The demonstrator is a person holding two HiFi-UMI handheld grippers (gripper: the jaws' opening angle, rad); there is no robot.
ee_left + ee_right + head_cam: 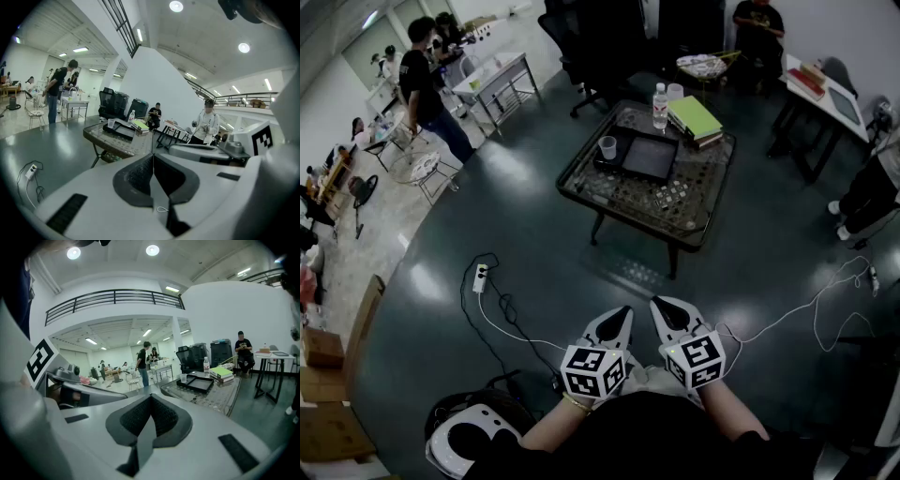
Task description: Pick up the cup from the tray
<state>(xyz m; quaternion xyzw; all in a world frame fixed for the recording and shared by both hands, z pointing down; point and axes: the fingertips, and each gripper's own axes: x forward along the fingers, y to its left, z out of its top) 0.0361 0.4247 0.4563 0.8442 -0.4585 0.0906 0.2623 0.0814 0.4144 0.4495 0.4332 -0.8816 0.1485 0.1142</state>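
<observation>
Widest of all is the dark floor, open and glossy between me and the table, which stands well ahead with one corner turned toward me. A black cable and a white power strip lie on the floor to my left, and a white cable loops off on my right; the lane straight ahead to the table's near edge is bare floor.

On the far half of the table sits the black tray, lying along the back edge. Just beyond it, at the far right corner, there's a stack of books with a green one on top.

Down low, close to my body, my left gripper and right gripper sit side by side, noses aimed at the table. Both pairs of jaws are pressed together, with nothing between them, well apart from anything on the table.

A clear bottle stands upright at the back edge, beside the books. Smallest, the cup: upright at the tray's left end, close to the table's left edge.
</observation>
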